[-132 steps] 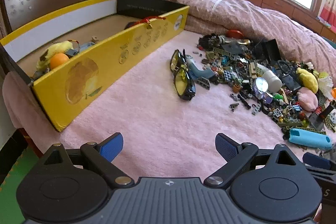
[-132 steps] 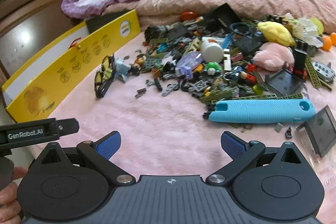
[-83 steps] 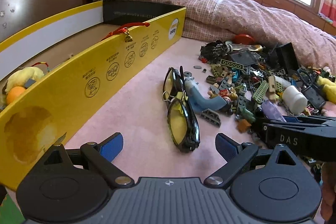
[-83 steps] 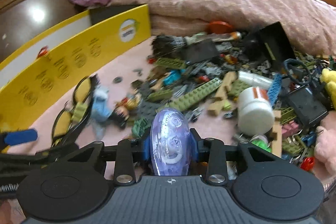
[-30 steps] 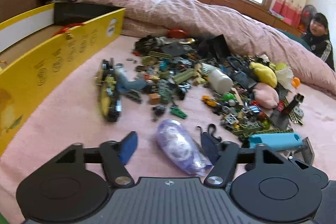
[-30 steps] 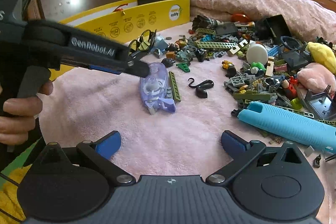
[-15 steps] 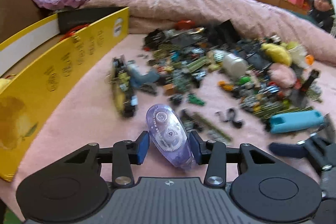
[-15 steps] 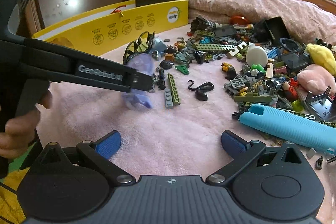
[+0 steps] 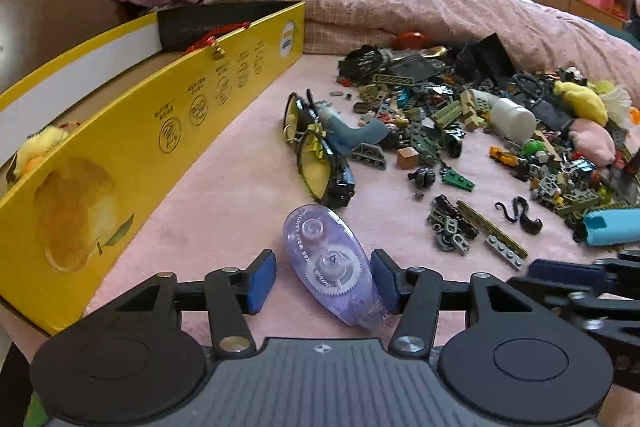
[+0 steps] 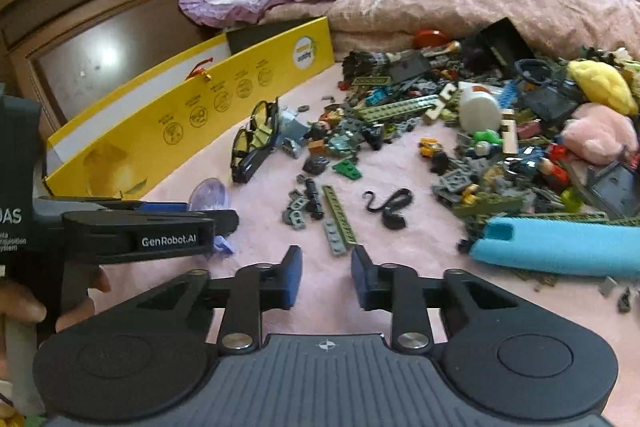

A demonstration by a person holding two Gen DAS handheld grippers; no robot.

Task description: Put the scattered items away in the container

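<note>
- Few items are in the yellow box [image 9: 160, 131] so far: only a yellow plush [image 9: 40, 147] shows at its near end.
- Most of the task is left: the toy pile [image 9: 460, 115], sunglasses [image 9: 320, 163] and blue tube [image 9: 612, 227] lie on the pink blanket [image 9: 224, 187].
- Left gripper [image 9: 322, 267]: jaws just been opening, tape dispenser [image 9: 328, 259] between them, left pad clear of it. Dispenser is near the box, not in it.
- Right gripper [image 10: 326, 267]: jaws just been closing, narrowly apart, nothing between.
</note>
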